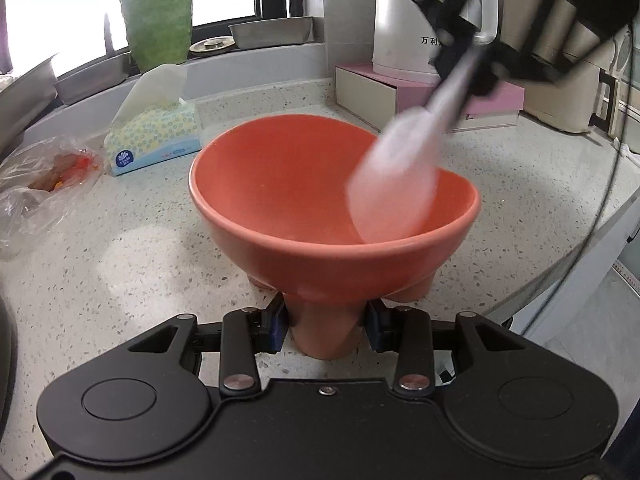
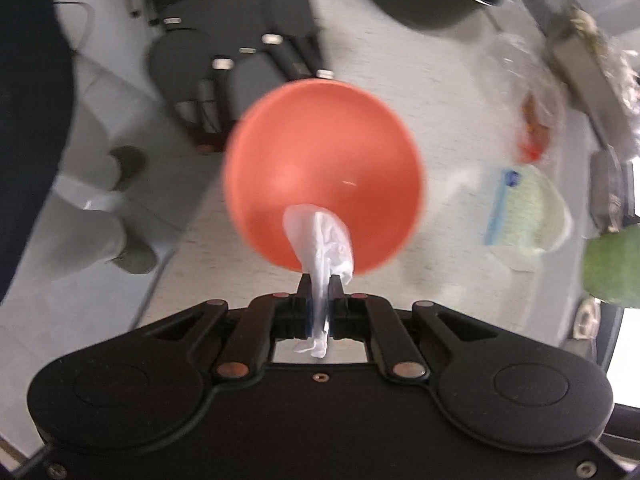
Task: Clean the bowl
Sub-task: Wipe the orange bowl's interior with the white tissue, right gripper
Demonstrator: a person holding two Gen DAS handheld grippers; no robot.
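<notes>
Left wrist view: left gripper (image 1: 326,330) clamped on coral bowl's (image 1: 334,196) foot; right gripper (image 2: 320,300) pinching white tissue (image 2: 324,240), dangling inside bowl, over speckled surface (image 1: 140,260).

Home kitchen: speckled countertop (image 1: 140,264), steel trays (image 1: 272,30), tissue box (image 1: 154,136).
</notes>
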